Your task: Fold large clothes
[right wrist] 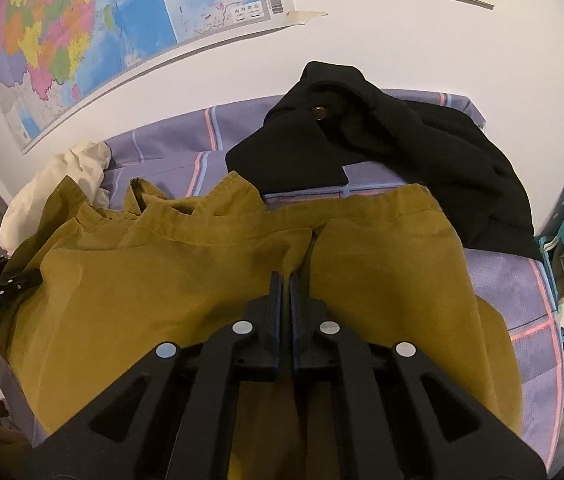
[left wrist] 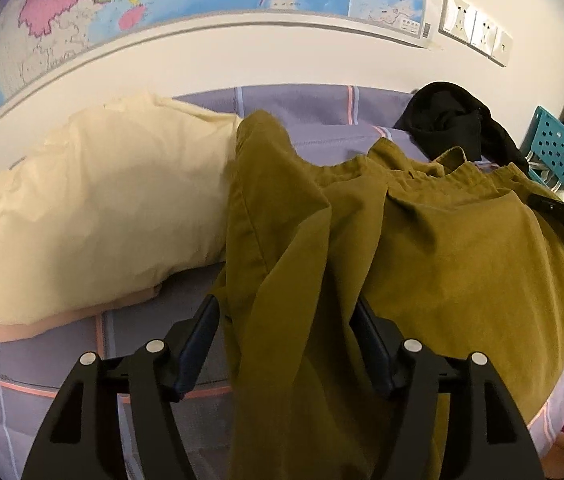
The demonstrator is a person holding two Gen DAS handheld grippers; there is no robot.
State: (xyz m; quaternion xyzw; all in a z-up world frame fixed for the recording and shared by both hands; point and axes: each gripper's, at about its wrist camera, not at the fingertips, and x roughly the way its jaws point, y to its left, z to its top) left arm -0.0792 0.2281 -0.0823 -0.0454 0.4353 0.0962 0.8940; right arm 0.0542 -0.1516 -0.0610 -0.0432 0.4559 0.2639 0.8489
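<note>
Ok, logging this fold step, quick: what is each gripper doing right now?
Left gripper: open, mustard trousers draped between its fingers, not clamped.
Right gripper: shut, pinching the trousers' fabric.

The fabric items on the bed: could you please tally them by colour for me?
Mustard-olive: 1, the garment draped between the left tongs and pinched by the right tongs.
Black: 1, the black garment.
Cream: 1, the pillow.
Purple striped: 1, the bedsheet.
Total: 4
</note>
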